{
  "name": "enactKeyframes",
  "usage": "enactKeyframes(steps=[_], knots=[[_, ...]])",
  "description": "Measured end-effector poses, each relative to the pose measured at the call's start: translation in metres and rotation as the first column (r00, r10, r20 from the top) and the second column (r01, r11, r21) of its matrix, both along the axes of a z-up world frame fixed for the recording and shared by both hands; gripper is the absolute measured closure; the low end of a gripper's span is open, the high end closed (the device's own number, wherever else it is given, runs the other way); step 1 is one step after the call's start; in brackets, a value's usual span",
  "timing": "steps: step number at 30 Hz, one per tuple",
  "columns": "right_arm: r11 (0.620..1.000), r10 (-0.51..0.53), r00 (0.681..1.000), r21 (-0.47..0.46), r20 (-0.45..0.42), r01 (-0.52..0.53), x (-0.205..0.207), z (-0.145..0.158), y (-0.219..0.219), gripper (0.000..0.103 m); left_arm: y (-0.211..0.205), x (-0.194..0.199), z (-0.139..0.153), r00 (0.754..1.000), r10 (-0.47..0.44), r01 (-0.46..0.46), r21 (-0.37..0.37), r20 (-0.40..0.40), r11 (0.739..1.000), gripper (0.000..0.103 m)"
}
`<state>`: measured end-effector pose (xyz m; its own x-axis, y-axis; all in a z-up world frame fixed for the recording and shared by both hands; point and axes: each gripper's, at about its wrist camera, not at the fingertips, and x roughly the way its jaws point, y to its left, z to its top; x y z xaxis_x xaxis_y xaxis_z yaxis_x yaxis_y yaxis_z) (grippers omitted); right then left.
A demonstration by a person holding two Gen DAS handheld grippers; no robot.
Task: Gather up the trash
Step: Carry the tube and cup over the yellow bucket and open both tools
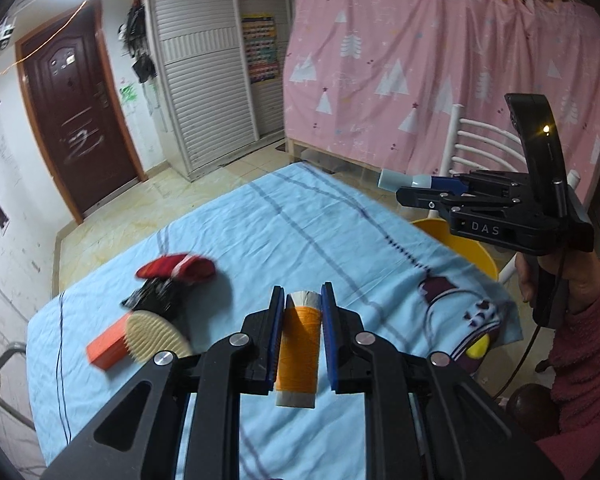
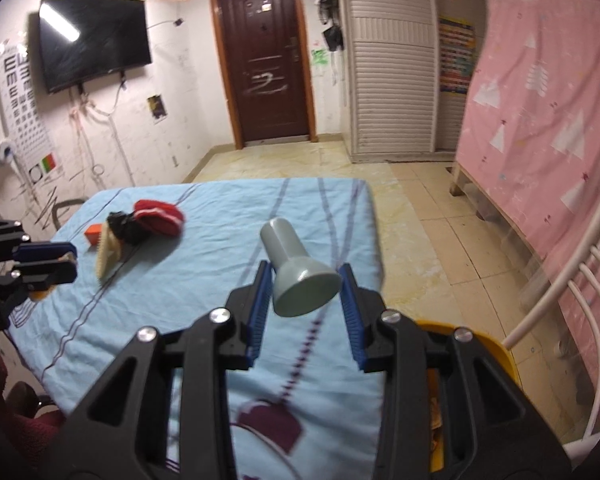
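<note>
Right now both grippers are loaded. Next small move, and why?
Probably carry the right gripper a little further over the yellow bin and release there. It is shut on the grey funnel-shaped piece, held above the blue cloth, and the bin's rim sits just beneath its right side. The left gripper, shut on the orange thread spool, can follow.

A home bedroom: pink tree-print bed curtain (image 2: 548, 92), louvred wardrobe (image 2: 392, 60), wall-mounted television (image 2: 94, 42), brown entrance door (image 2: 266, 52).
</note>
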<state>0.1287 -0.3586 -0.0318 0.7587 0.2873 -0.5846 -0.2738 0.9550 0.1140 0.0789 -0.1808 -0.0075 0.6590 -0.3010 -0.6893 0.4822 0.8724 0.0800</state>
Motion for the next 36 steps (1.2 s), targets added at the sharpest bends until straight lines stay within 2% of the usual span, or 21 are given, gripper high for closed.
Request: enactKeyframes(steps=[8, 18, 24, 30, 36], knots=[[0.995, -0.099, 0.995, 0.023, -0.006, 0.099, -0.005, -0.009, -0.053, 0.070, -0.054, 0.019, 0.009, 0.997, -0.074, 0.074, 0.008, -0.002, 0.997, 0.093], [0.978, -0.199, 0.980, 0.064, -0.025, 0.200, -0.014, -0.024, -0.114, 0.070, -0.133, 0.038, 0.007, 0.983, -0.176, 0.178, 0.024, -0.042, 0.984, 0.093], [0.969, -0.225, 0.973, 0.093, -0.052, 0.229, -0.014, -0.036, -0.138, 0.070, -0.179, 0.051, -0.001, 0.968, -0.233, 0.233, -0.008, -0.090, 0.972, 0.093], [0.963, -0.235, 0.968, 0.113, -0.086, 0.243, -0.010, -0.048, -0.154, 0.070, -0.213, 0.070, -0.017, 0.958, -0.249, 0.250, -0.014, -0.143, 0.968, 0.093], [0.956, -0.244, 0.963, 0.140, -0.111, 0.258, -0.009, -0.056, -0.166, 0.070, -0.234, 0.085, -0.028, 0.957, -0.233, 0.230, -0.036, -0.173, 0.972, 0.093]])
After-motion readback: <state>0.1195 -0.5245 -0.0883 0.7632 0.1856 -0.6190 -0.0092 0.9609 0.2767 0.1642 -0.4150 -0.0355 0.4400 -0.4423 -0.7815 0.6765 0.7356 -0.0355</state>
